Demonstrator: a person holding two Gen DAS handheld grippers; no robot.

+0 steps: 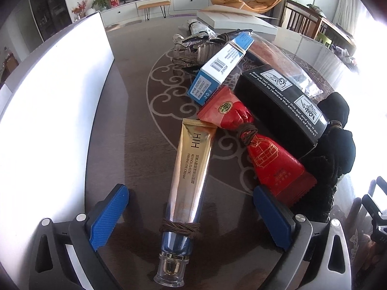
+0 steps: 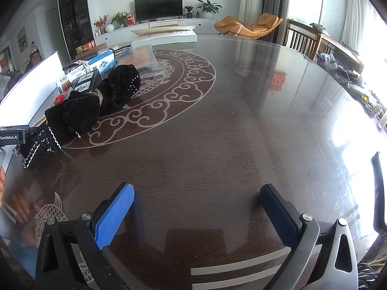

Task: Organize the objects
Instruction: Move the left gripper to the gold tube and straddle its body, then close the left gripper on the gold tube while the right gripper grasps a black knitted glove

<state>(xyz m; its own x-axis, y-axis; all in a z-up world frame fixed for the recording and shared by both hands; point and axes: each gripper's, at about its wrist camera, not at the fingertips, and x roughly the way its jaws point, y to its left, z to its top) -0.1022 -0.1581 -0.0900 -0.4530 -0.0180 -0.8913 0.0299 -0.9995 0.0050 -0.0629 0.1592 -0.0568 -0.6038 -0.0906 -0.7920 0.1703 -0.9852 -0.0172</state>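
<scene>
In the left wrist view my left gripper [image 1: 191, 213] is open, its blue pads either side of a gold eye-cream tube [image 1: 187, 176] with brown cord round it, not touching. Beyond lie a red packet [image 1: 256, 140] tied with cord, a blue-and-white box [image 1: 221, 68], a black box [image 1: 280, 101], black velvet cloth [image 1: 336, 140] and a pile of hair clips [image 1: 196, 48]. In the right wrist view my right gripper [image 2: 197, 207] is open and empty over the bare dark table [image 2: 217, 133]. The black cloth [image 2: 96, 101] and boxes [image 2: 101, 64] lie far left.
A white board [image 1: 55, 106] stands along the table's left side. A flat white box [image 1: 237, 19] lies at the far edge, also in the right wrist view [image 2: 167, 36]. A clear plastic pack [image 2: 142, 59] lies by the pile. Chairs [image 2: 304, 39] stand at the right.
</scene>
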